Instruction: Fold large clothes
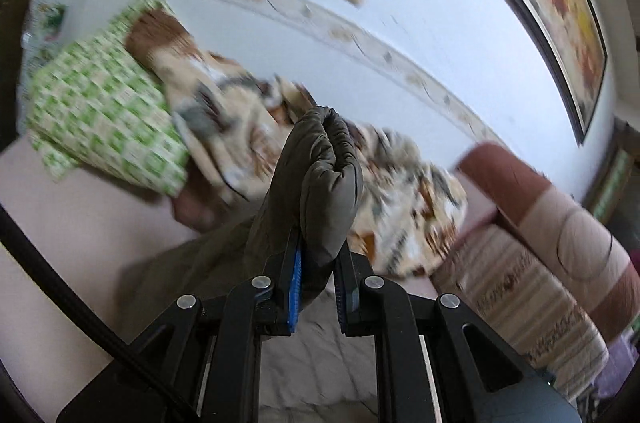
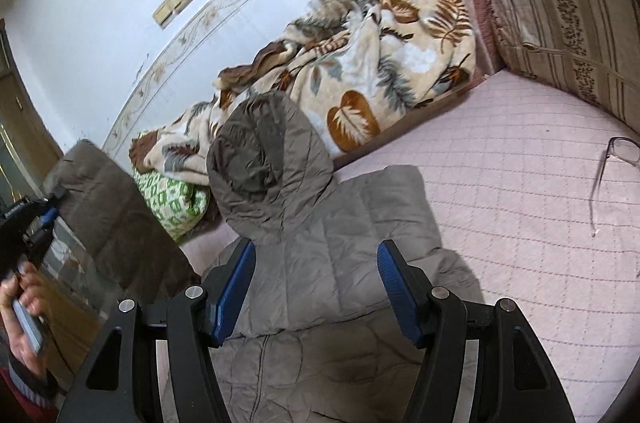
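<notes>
A grey-brown hooded puffer jacket (image 2: 340, 235) lies on the pink quilted bed (image 2: 520, 207), its hood (image 2: 264, 159) towards the wall. My right gripper (image 2: 316, 283) is open above the jacket's upper body, with nothing between its fingers. My left gripper (image 1: 318, 259) is shut on the jacket's sleeve cuff (image 1: 328, 175) and holds it lifted above the bed. In the right wrist view the left gripper (image 2: 50, 211) is at the far left with the raised sleeve (image 2: 108, 207) hanging from it.
A leaf-patterned blanket (image 2: 360, 75) lies bunched along the wall. A green-patterned pillow (image 2: 172, 203) sits by the hood. Striped cushions (image 2: 560, 11) stand at the bed's end. Eyeglasses (image 2: 616, 163) lie on the bed to the right.
</notes>
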### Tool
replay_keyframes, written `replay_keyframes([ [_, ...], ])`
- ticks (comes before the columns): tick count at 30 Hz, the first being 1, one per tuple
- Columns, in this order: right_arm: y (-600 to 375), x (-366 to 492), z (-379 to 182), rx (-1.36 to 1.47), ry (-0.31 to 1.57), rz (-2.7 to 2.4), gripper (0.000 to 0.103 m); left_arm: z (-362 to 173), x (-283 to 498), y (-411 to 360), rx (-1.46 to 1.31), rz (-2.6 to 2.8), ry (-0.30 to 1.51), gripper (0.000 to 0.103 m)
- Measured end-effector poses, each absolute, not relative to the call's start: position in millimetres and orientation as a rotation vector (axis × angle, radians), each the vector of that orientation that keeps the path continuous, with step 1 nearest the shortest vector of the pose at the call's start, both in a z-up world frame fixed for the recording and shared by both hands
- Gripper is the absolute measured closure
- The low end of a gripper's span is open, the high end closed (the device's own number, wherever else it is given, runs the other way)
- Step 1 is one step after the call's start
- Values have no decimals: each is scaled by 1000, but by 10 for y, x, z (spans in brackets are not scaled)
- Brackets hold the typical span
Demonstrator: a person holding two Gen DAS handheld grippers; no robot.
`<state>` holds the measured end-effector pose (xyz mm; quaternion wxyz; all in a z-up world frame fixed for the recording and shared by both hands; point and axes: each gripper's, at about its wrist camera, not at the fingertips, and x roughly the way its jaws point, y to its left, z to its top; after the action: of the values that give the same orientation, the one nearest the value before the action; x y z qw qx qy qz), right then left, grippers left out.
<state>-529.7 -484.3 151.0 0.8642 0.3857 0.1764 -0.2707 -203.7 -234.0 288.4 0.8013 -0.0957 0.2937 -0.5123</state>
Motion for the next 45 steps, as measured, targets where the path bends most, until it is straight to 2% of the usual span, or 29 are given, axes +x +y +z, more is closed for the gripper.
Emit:
replay_keyframes([
  [5,-4895,-5385,1542,806,352,-586,35,2392,-2415,-2818,-124,-1135,699,90],
  [14,-4964,-5403,1527,823,342,-592,35,1190,-2801,-3426,28,-1140,902,88],
  [15,-4969,-5392,1524,822,344,-592,35,1098,-2817,-3473,47,-1142,926,80],
  [16,-4965,-5382,1520,820,345,-592,35,974,-2856,-3527,78,-1140,958,63],
  [18,-4964,-5356,1505,817,352,-592,35,856,-2931,-3571,123,-1150,1009,46],
  [23,-4964,-5259,1490,806,362,-591,35,1029,-2964,-3272,117,-1221,965,44],
  [29,-4866,-4990,1451,752,401,-578,35,1255,-2433,-2593,132,-1030,808,35],
  [36,-4628,-4289,1178,599,573,-532,35,794,-1692,-2201,177,-767,828,35],
  [45,-4680,-3731,509,479,814,-573,36,362,-1547,-2450,271,-732,894,33],
])
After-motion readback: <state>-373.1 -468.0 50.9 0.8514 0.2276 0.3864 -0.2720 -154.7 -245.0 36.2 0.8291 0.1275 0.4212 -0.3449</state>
